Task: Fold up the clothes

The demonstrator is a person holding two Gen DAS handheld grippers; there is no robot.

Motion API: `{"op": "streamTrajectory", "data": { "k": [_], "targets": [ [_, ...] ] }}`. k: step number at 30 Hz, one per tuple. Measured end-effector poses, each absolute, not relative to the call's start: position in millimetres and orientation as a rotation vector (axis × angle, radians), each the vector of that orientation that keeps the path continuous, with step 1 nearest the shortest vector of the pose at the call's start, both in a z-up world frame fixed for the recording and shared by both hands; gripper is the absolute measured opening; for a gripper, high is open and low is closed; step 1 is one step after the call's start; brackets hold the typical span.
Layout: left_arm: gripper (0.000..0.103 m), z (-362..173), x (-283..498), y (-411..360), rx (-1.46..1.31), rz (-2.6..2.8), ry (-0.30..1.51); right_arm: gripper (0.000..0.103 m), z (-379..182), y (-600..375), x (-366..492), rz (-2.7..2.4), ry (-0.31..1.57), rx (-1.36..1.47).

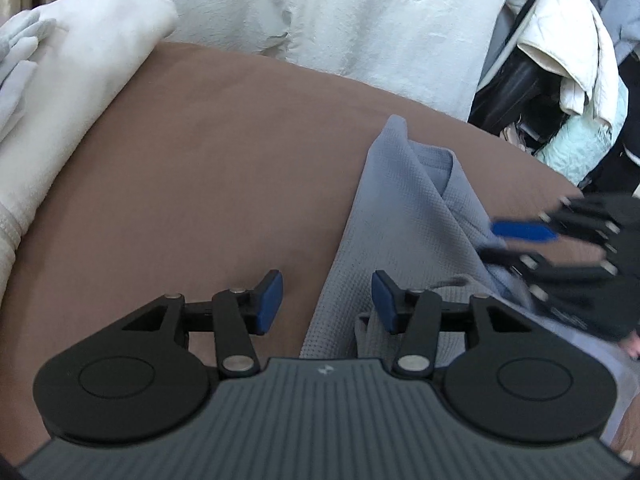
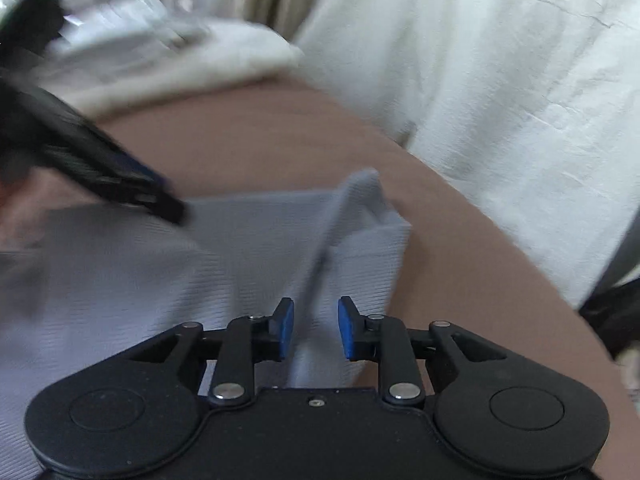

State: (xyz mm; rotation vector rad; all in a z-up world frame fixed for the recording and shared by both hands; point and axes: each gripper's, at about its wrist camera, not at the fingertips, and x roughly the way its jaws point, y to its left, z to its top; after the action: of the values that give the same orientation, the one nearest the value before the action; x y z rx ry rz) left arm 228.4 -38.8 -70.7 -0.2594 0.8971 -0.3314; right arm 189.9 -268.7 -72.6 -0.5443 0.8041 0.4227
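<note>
Left gripper wide, right gripper narrower, both empty over blue-grey waffle-knit garment on brown bedsheet; only left view shows heaped clothes pile.

You have open brown bedsheet ahead and left of the crumpled grey-blue waffle-knit garment. A folded white cloth pile blocks the left edge; a cluttered clothes heap crowds the far right.

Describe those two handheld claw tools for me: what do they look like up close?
Both are black. The left gripper has a ribbed grey body bearing a small white mark, round black discs at each side, and jointed black links with silver pins. The right gripper has a plain black body. Their fingertips carry blue pads. A black fingerless glove shows.
</note>
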Motion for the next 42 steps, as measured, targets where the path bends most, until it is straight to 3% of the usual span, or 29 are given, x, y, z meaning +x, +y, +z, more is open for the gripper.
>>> {"op": "streamTrajectory", "data": {
  "k": [3, 4, 5, 8, 10, 13, 16, 17, 20, 21, 23, 24, 25, 26, 27, 28, 29, 30, 31, 32, 37, 42],
  "targets": [
    [0.048, -67, 223, -49, -0.158, -0.357, 0.878, 0.026, -86, -274, 212, 0.418, 0.829, -0.53],
    [0.048, -66, 221, -52, -0.13, -0.366, 0.87, 0.009, -84, -281, 216, 0.435, 0.817, -0.48],
    [0.048, -65, 220, -54, -0.108, -0.373, 0.864, 0.003, -79, -291, 220, 0.438, 0.809, -0.41],
    [0.045, -71, 222, -48, -0.143, -0.347, 0.893, 0.003, -63, -341, 228, 0.387, 0.785, -0.109],
    [0.037, -74, 224, -46, -0.13, -0.302, 0.916, 0.003, -62, -377, 233, 0.349, 0.781, 0.082],
    [0.037, -75, 224, -48, -0.108, -0.273, 0.923, 0.005, -92, -417, 241, 0.293, 0.917, 0.294],
    [0.037, -74, 222, -55, -0.063, -0.256, 0.908, 0.006, -98, -436, 235, 0.256, 0.892, 0.414],
    [0.037, -74, 222, -55, -0.057, -0.262, 0.894, 0.007, -96, -438, 232, 0.223, 0.869, 0.426],
    [0.05, -76, 225, -51, -0.104, -0.288, 0.886, 0.018, -94, -445, 224, 0.217, 0.841, 0.49],
    [0.057, -77, 226, -49, -0.128, -0.298, 0.887, 0.026, -94, -446, 222, 0.225, 0.838, 0.538],
    [0.06, -78, 229, -44, -0.176, -0.318, 0.89, 0.037, -92, -444, 219, 0.267, 0.809, 0.63],
    [0.06, -79, 230, -42, -0.201, -0.328, 0.891, 0.05, -90, -442, 219, 0.297, 0.784, 0.658],
    [0.058, -80, 232, -40, -0.225, -0.338, 0.892, 0.059, -88, -439, 221, 0.324, 0.778, 0.657],
    [0.055, -81, 233, -38, -0.249, -0.348, 0.893, 0.062, -85, -431, 220, 0.351, 0.784, 0.633],
    [0.017, -82, 234, -35, -0.273, -0.357, 0.894, 0.067, -82, -424, 220, 0.378, 0.791, 0.609],
    [0.0, -83, 235, -34, -0.293, -0.364, 0.891, 0.071, -80, -413, 220, 0.387, 0.806, 0.557],
    [0.0, -77, 231, -35, -0.275, -0.348, 0.863, 0.071, -80, -398, 221, 0.374, 0.833, 0.467],
    [0.0, -71, 226, -37, -0.258, -0.333, 0.835, 0.069, -80, -383, 223, 0.36, 0.859, 0.378],
    [0.0, -65, 221, -38, -0.24, -0.318, 0.807, 0.032, -81, -368, 224, 0.337, 0.872, 0.287],
    [0.0, -59, 217, -40, -0.223, -0.302, 0.779, 0.004, -80, -359, 223, 0.323, 0.855, 0.229],
    [0.001, -48, 200, -41, -0.158, -0.199, 0.743, 0.004, -66, -352, 214, 0.379, 0.685, 0.171],
    [0.0, -73, 208, -38, -0.104, -0.104, 0.831, 0.01, -97, -347, 242, 0.242, 0.8, 0.091]
  ]
}}
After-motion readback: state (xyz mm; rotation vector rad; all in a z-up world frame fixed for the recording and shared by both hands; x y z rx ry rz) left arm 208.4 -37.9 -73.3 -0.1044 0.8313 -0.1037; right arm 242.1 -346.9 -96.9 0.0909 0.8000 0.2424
